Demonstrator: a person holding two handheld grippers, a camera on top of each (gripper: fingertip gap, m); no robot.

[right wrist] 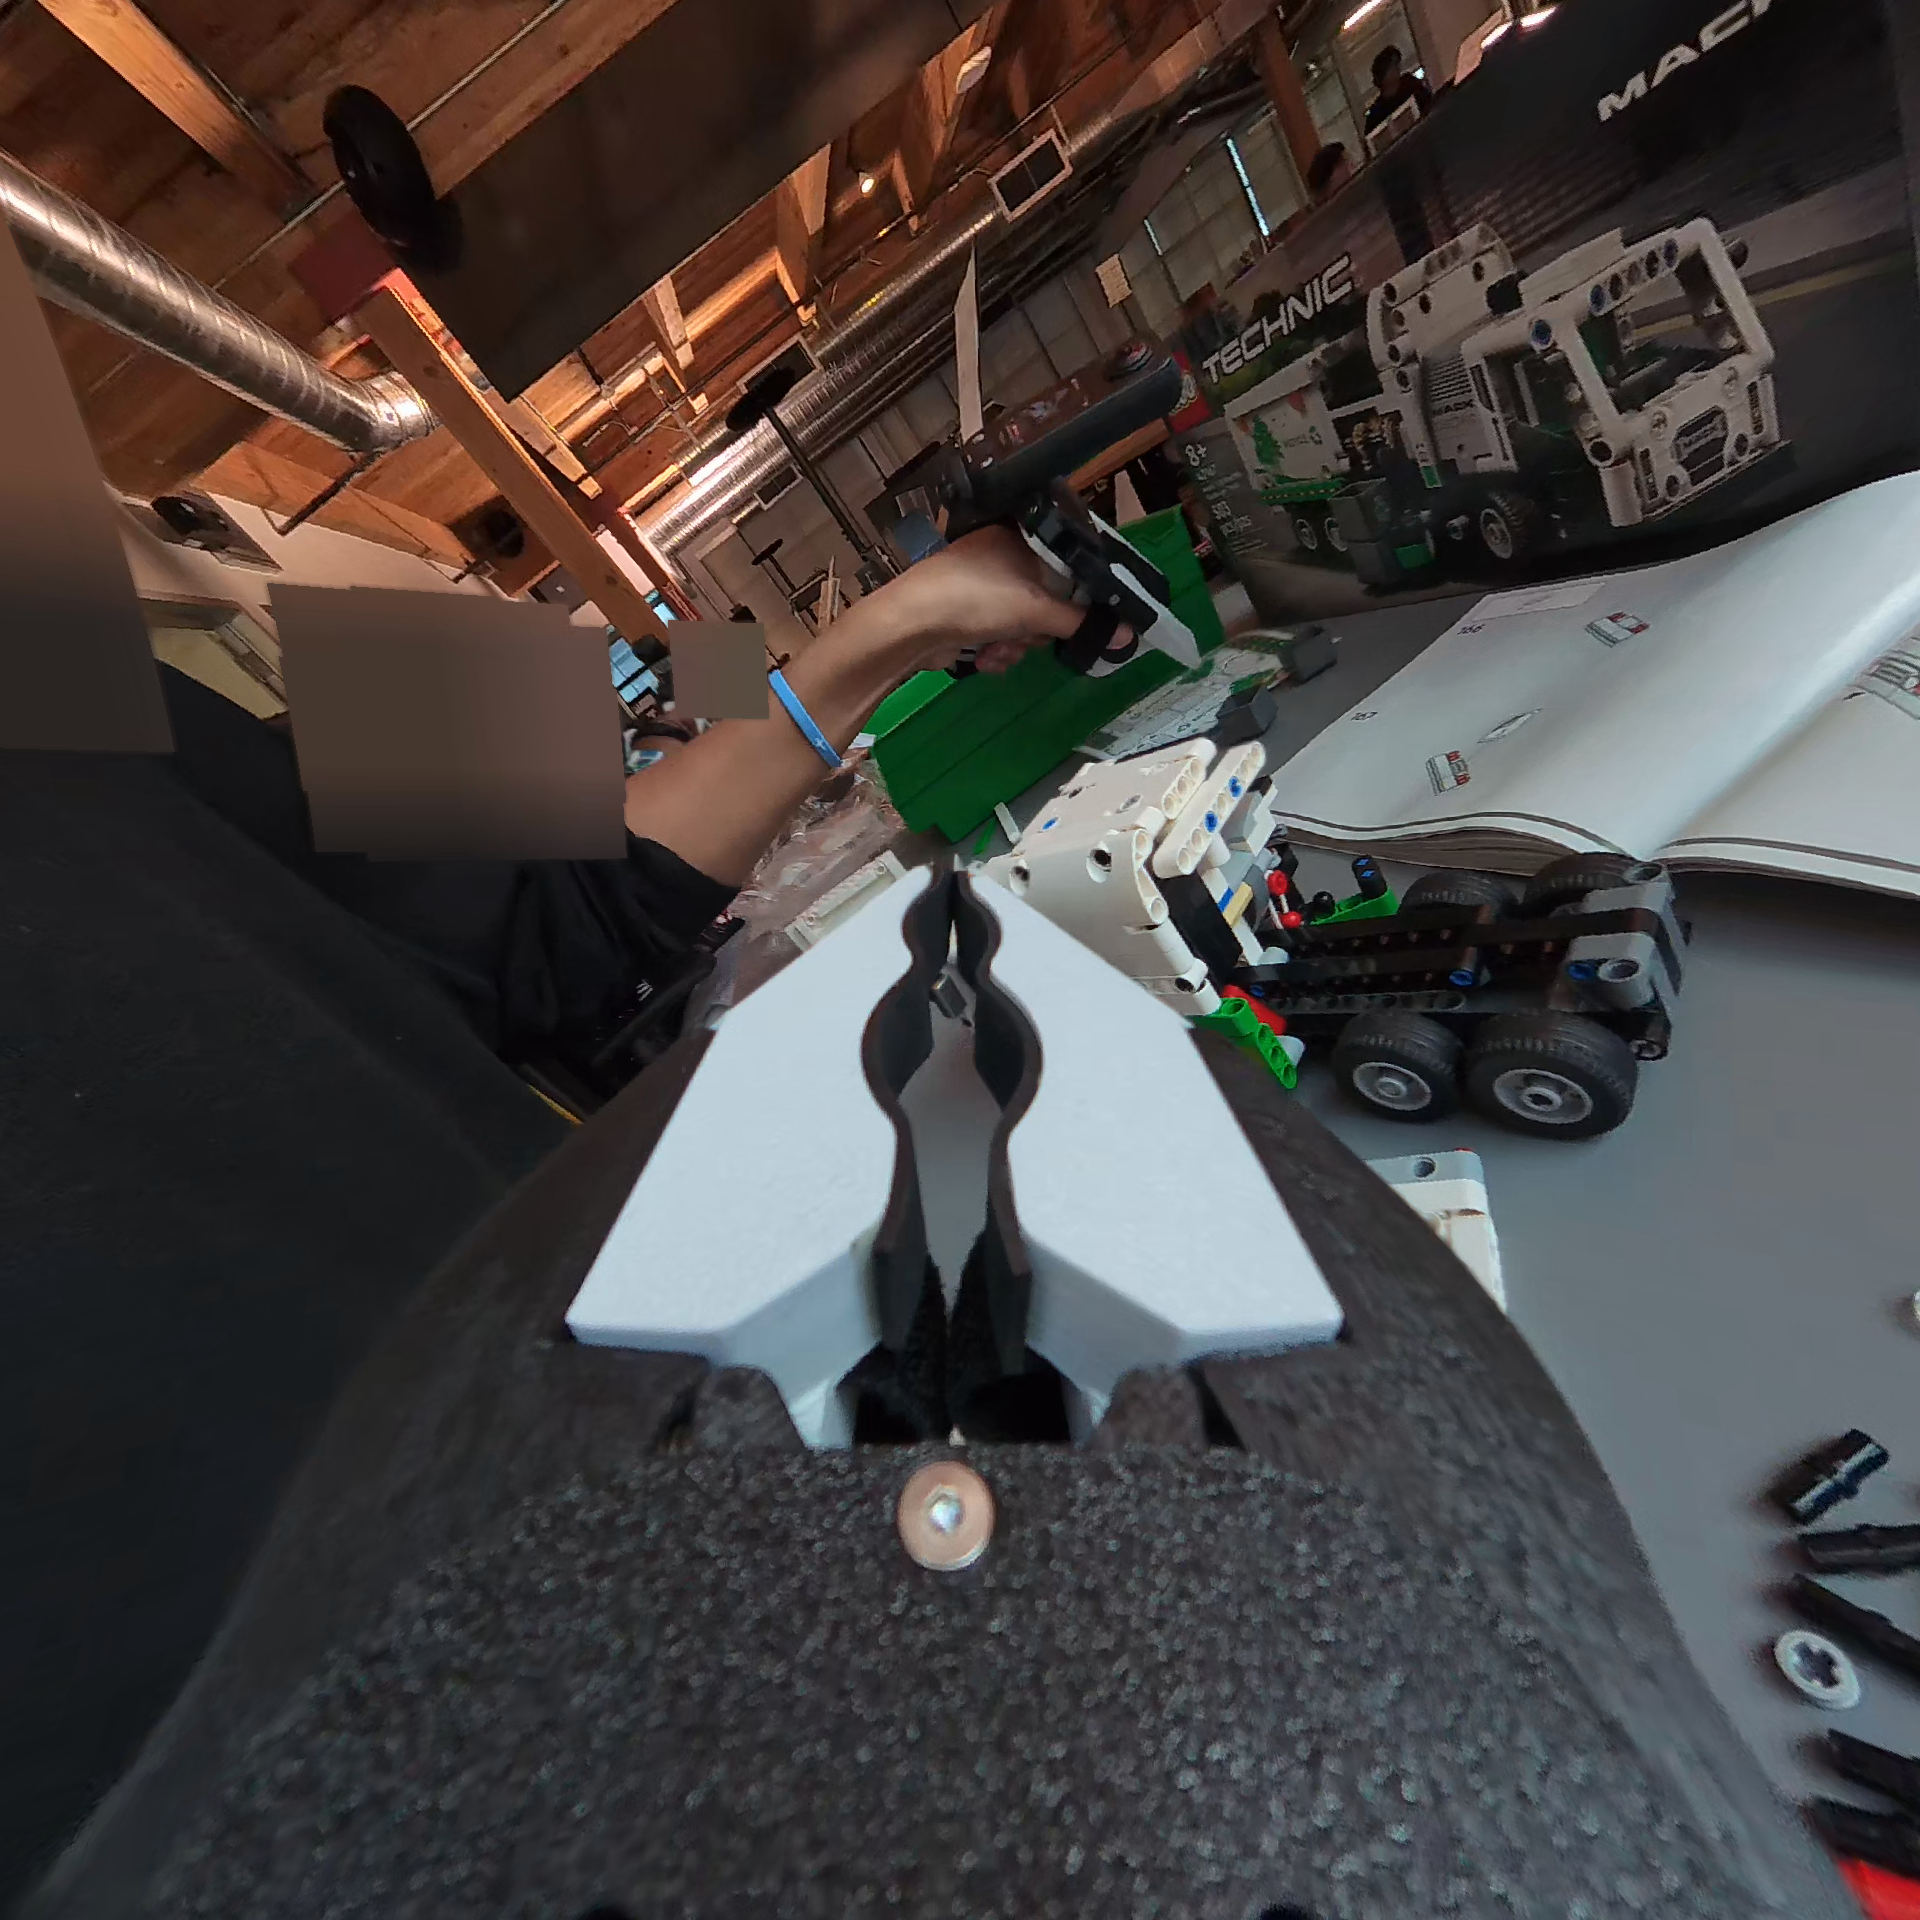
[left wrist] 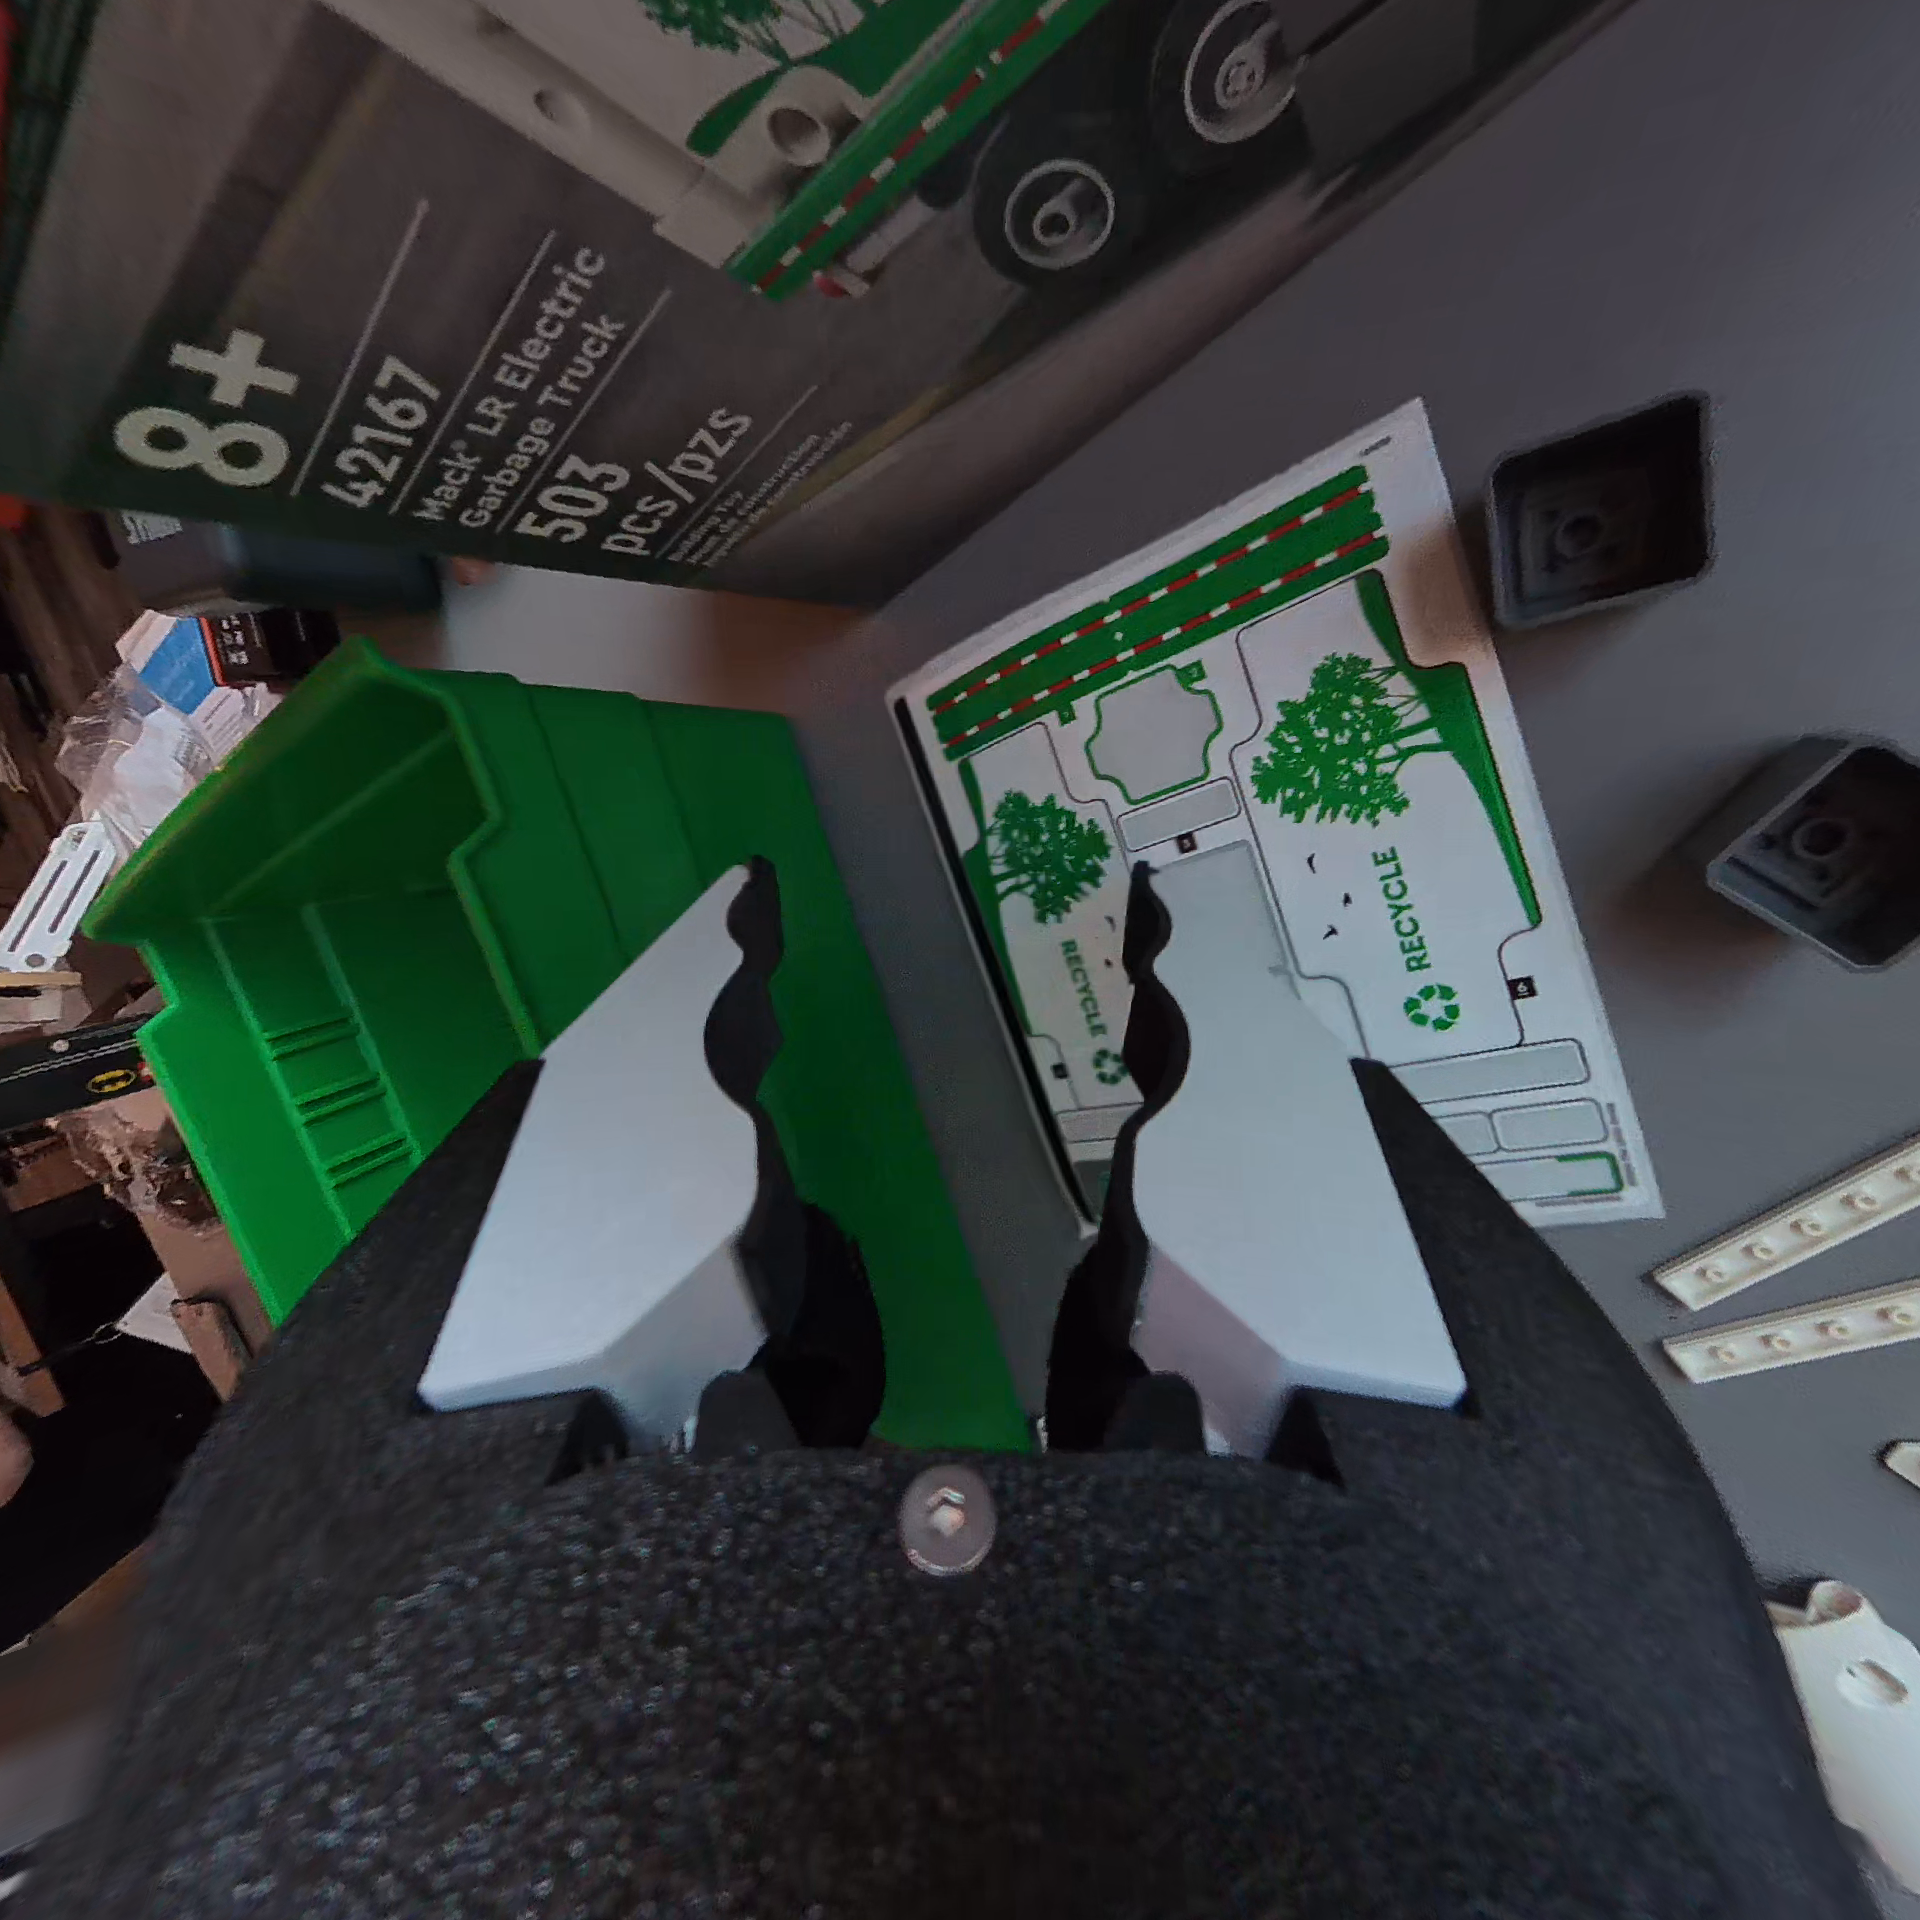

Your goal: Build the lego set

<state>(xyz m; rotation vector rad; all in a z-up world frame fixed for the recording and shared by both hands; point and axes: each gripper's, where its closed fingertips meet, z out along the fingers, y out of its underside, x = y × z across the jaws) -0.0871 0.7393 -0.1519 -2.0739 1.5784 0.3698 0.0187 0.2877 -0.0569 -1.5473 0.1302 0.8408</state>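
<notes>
My left gripper [left wrist: 951,873] is open with nothing between its fingers. It hovers over the grey table, with one fingertip over a green plastic bin [left wrist: 436,883] and the other over a white sticker sheet with green prints [left wrist: 1340,831]. The right wrist view shows it [right wrist: 1179,644] in a person's hand, pointing down at the sticker sheet [right wrist: 1195,707] beside the green bin [right wrist: 997,738]. My right gripper [right wrist: 951,883] is shut, with its tips together and nothing seen between them. It is raised, just left of a partly built toy truck [right wrist: 1351,935].
A big toy-set box [left wrist: 520,312] stands behind the bin. Two dark grey square pieces [left wrist: 1600,509] [left wrist: 1829,852] and white beams [left wrist: 1797,1236] lie right of the sheet. An open instruction booklet [right wrist: 1610,727] lies behind the truck. Small black parts [right wrist: 1849,1558] lie at the right. Some 45 centimeters of space lies between my two pairs of fingers.
</notes>
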